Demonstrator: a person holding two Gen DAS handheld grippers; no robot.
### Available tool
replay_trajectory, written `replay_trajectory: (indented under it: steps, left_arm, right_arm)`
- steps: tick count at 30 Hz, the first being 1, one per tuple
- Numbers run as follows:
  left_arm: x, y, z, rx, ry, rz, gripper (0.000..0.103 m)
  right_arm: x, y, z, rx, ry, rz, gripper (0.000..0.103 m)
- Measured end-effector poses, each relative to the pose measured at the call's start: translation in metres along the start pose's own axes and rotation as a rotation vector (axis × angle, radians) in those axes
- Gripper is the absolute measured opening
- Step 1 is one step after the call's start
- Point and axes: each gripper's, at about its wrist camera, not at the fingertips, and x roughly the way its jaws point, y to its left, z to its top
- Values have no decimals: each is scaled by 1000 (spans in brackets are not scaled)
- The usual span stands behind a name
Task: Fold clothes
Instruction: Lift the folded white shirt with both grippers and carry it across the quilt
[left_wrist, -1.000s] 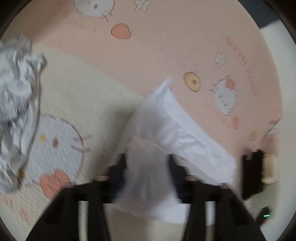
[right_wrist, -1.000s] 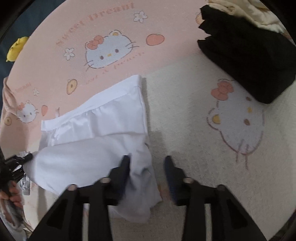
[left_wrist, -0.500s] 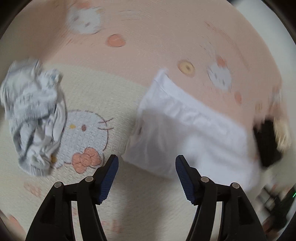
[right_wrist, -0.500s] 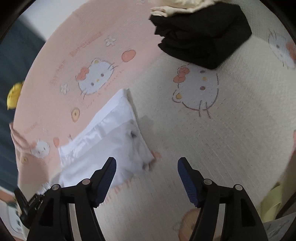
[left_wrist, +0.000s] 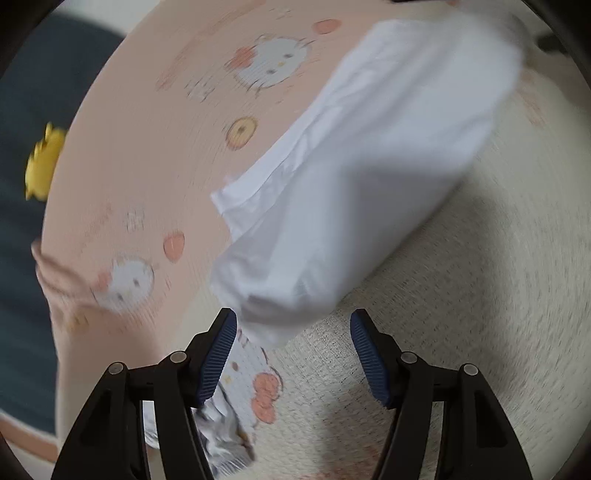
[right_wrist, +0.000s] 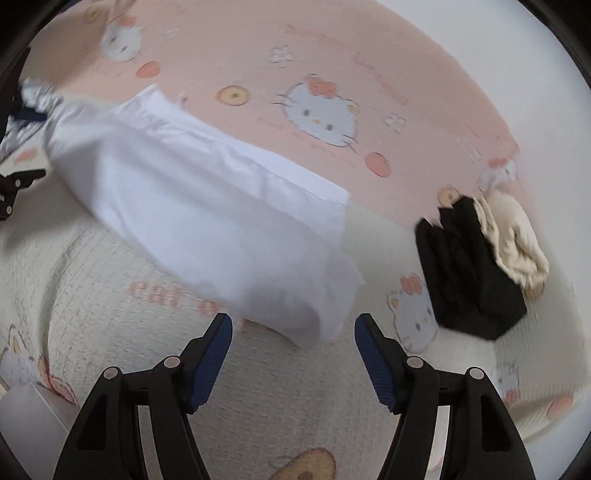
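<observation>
Your white garment (left_wrist: 354, 177) lies folded on the cartoon-print blanket (left_wrist: 155, 122), its long axis running between your two grippers, one end just ahead of each. Your left gripper (left_wrist: 291, 354) is spread wide and holds nothing; your right gripper (right_wrist: 293, 358) likewise. Black clothes (right_wrist: 469, 269) sit off to the right.

a home bedroom: a pink-and-cream cartoon cat blanket (right_wrist: 424, 74) spread out, with folded clothes (right_wrist: 476, 266) stacked on it.
</observation>
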Motion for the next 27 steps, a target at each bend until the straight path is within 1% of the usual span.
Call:
replay_trajectory:
  steps: [3,6,9,12,13,16,17,21,25,27]
  left_arm:
    - [4,-7,0,86,-17,30,62]
    - [9,-8,-1,143,-35,56,62]
    - [17,-7,-1,168,-44,56,62]
    - [18,-2,-4,158,-47,53,62]
    - [20,-2,-3,152,-51,62,62]
    - [23,0,2,141,-65,89,62]
    - [22,-4,1,153,-71,96,62]
    - [18,-19,0,203,-94,121,62]
    - [11,-19,-2,233,-110,55,62]
    - [5,-23,-7,276,-121,66,62]
  right_arm:
    - [5,10,2,-109,10,-46,68]
    - [13,24,3,-278,25,-108,68]
    - [20,38,0,-443,38,-161,68]
    - [35,49,-5,-577,66,-235,68]
    - [40,52,-7,-604,79,-251,68]
    - [49,61,-9,-655,68,-305,68]
    - [52,64,-9,-672,62,-324,68]
    - [58,65,-6,-688,63,-340,68]
    - [58,64,-6,-693,53,-339,68]
    - [57,63,-8,-698,48,-338,68]
